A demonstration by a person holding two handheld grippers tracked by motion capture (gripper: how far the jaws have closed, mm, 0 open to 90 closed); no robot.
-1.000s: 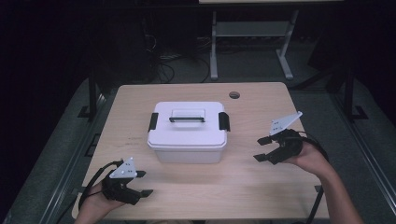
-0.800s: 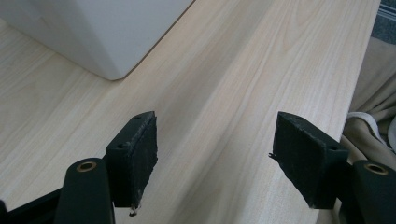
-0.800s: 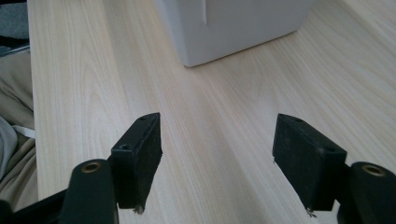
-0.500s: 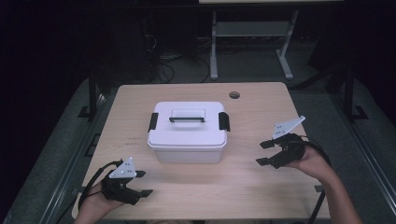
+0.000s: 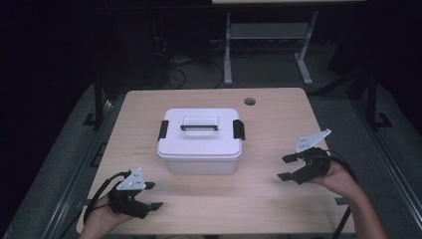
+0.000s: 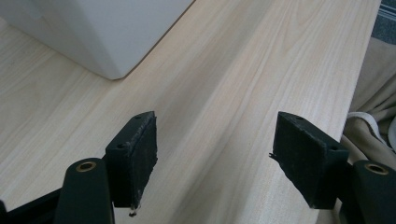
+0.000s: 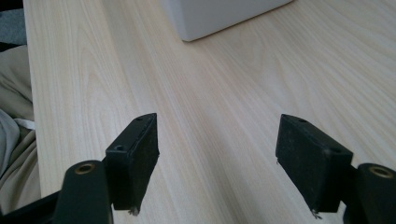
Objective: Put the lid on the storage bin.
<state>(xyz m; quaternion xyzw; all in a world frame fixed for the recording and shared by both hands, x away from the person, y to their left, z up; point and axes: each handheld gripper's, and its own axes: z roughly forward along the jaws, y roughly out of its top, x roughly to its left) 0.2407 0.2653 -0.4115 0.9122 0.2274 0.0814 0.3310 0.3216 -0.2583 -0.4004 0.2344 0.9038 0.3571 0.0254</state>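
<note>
The left gripper (image 6: 215, 154) holds its two black jaws wide apart with nothing between them; their inner faces carry rough, dark, slightly frayed padding, and pale wood grain shows through the gap. Ahead of these jaws and off toward the left one stands the white box (image 6: 107, 32), smooth matte plastic with a rounded bottom corner, well clear of the pads. Beyond the right jaw the table (image 6: 261, 70) ends in a straight edge, with beige cloth (image 6: 373, 102) past it.

The right gripper (image 7: 217, 156) is also open and empty, its blocky jaws having just widened a little. In front of them, nearer the left jaw's side, the same box rests on the light laminate, apart from both pads.

From the high view, the box is a rounded rectangular container with a flat lid, a recessed bar handle (image 5: 199, 123) and black side latches (image 5: 239, 129), sitting mid-table between the two grippers, ahead of each.
</note>
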